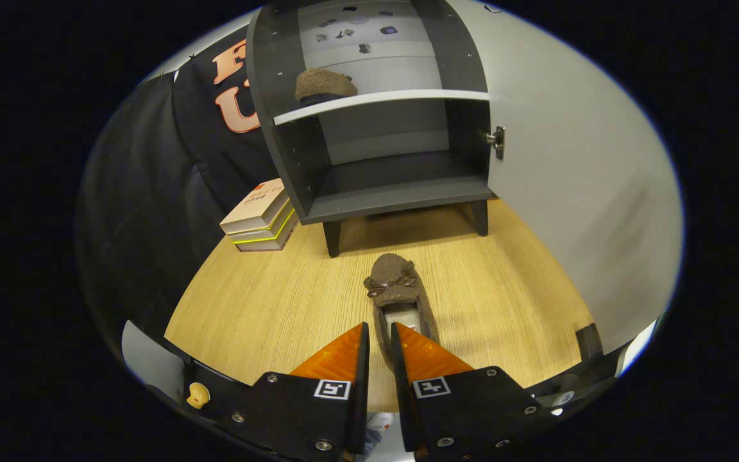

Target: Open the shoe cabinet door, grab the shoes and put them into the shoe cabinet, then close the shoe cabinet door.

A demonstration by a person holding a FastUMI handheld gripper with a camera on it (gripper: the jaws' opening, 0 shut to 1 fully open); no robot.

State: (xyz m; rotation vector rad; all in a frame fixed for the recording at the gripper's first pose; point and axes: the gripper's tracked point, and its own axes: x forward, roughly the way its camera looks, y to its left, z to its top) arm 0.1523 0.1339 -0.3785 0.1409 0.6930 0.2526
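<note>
Slipper [400,301] heel between nearly closed hand-held gripper [379,337] fingers, on table.

One shoe [324,85] on the cabinet [369,192] shelf — another [400,298] on the floor before it — books [260,215] left.

The heel of the slipper [400,301] on the table is hidden between the fingertips of the claw [379,343], so whether the narrowly parted fingers press on it cannot be told. Far beyond the claw, the second slipper [323,85] on the cabinet's upper shelf [382,99] is partly covered by the shelf edge. The small dark items behind it are too small to be made out.
</note>
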